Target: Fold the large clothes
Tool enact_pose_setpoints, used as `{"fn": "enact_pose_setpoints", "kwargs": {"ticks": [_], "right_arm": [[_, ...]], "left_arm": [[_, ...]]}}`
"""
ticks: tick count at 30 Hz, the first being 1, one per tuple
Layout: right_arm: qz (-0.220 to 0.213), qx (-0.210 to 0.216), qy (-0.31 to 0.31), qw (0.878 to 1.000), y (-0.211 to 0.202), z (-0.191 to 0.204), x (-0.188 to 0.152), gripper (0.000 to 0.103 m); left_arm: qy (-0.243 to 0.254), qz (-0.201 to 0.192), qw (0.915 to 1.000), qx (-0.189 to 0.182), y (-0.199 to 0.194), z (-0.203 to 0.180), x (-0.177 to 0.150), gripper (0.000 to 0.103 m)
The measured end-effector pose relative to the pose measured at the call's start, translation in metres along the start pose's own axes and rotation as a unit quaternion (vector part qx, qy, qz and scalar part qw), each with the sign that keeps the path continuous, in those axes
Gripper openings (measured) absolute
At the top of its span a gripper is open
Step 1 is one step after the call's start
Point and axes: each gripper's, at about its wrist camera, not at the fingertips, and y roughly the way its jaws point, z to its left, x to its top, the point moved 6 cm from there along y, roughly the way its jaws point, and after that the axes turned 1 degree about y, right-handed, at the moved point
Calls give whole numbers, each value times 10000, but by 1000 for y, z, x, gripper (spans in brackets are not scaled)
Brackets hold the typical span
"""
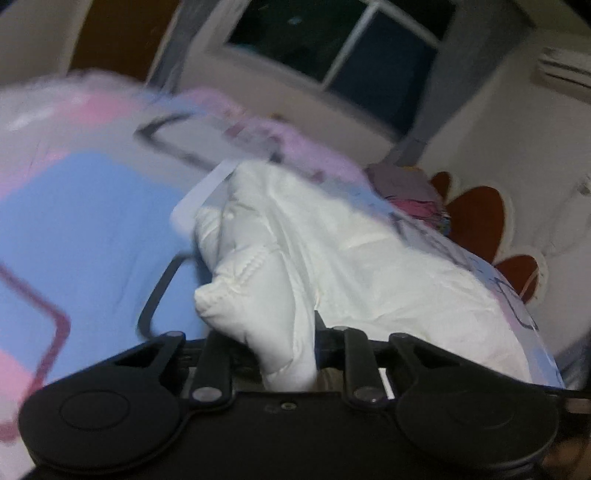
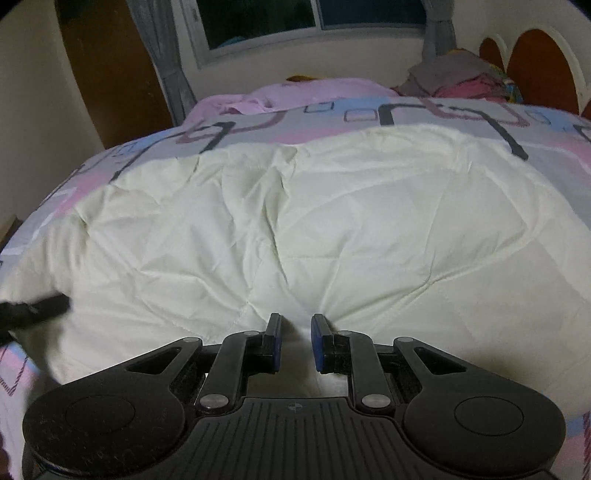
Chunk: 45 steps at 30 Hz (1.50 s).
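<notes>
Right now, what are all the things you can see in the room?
Quilt: one, cream white, spread on the bed, one bunched edge lifted.
Bedsheet: one, pink, blue and grey squares, under the quilt.
Clothes pile: one, grey and pink, far corner by the headboard.
Headboard: one, brown and white, right.
Window: one, dark, far wall.
Curtains: grey, beside the window.
Air conditioner: one, white, high on the wall.
Left tongs: black, shut on the quilt.
Right tongs: black with blue pads, open at the quilt's near edge.

A patterned bedsheet (image 2: 369, 114) in pink, blue and grey covers the bed; a pink cloth (image 2: 303, 94) lies crumpled near its far edge. A dark window (image 2: 310, 18) sits in the far wall; grey curtains (image 2: 168, 59) hang beside it.
</notes>
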Motion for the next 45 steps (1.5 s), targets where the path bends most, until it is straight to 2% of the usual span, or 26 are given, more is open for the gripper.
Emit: {"fn": "enact_pose_setpoints", "kwargs": {"ticks": [6, 11, 15, 21, 24, 26, 28, 31, 33, 35, 38, 41, 44, 45], "right_arm": [[54, 142, 208, 9997, 1, -10, 0, 18], [37, 531, 609, 9967, -15, -30, 6, 18], [-148, 745, 732, 9944, -38, -56, 11, 18], [-831, 202, 1608, 9833, -90, -148, 22, 18], [-945, -179, 1800, 9790, -110, -187, 21, 18], [-950, -422, 1920, 9759, -119, -210, 18, 18], [-935, -627, 2031, 9727, -126, -232, 14, 19], [-846, -731, 2242, 9681, -134, -260, 5, 19], [-799, -744, 2309, 9668, -138, -270, 2, 19], [-805, -718, 2338, 9663, -146, -275, -2, 19], [-861, -611, 2305, 9673, -153, -274, 5, 19], [-1021, -461, 2241, 9681, -158, -267, 17, 19], [-1196, -298, 2168, 9684, -161, -255, 31, 19], [-1241, -231, 2121, 9691, -162, -250, 37, 20]], "left_arm": [[685, -388, 9960, -415, -18, -60, 28, 21], [1490, -550, 9840, -802, -26, -138, 33, 21], [2144, -398, 9712, -964, -16, -202, 21, 21], [2589, 126, 9584, -1192, 11, -277, -17, 23], [2402, 533, 9595, -1370, 39, -302, -39, 32], [2085, 784, 9629, -1524, 58, -313, -55, 43], [1745, 1078, 9627, -1764, 78, -321, -70, 63], [1424, 1206, 9633, -1929, 96, -326, -87, 76], [1371, 1205, 9621, -2025, 98, -330, -93, 82], [1241, 1286, 9598, -2163, 93, -332, -90, 83], [836, 1080, 9599, -2450, 65, -325, -66, 83], [247, 593, 9614, -2675, 32, -300, -31, 83], [103, 10, 9766, -2149, 17, -253, -4, 83], [49, -9, 9828, -1848, 22, -232, 0, 81]]}}
